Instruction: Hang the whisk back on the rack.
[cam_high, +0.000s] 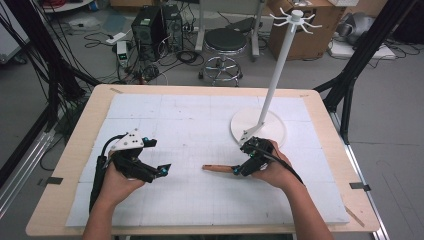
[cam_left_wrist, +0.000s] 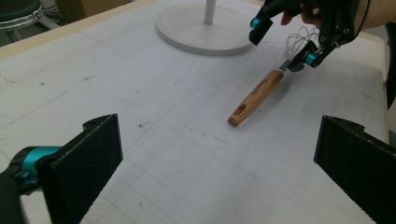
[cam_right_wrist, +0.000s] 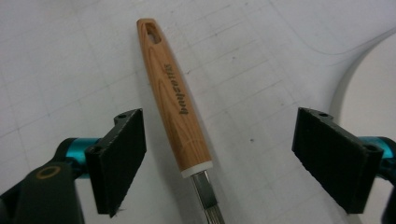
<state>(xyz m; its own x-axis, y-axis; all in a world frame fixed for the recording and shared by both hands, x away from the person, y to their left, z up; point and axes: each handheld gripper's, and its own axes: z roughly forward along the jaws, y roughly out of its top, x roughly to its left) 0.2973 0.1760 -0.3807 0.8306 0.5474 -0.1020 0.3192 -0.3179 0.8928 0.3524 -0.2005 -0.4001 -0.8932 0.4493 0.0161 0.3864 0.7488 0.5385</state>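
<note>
I have the right gripper (cam_right_wrist: 219, 163) over the whisk (cam_right_wrist: 175, 100) lying flat on the counter (cam_high: 165, 125), fingers (cam_right_wrist: 119, 158) released astride its neck, handle pointing toward my idle, open left gripper (cam_high: 162, 170).

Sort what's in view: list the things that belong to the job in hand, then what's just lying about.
In the job:
- whisk with wooden handle, lying on the table between the open jaws
- right gripper, over its wire end
- white hook stand

Lying about:
- left gripper, open, idle
- stool
- cardboard box
</note>
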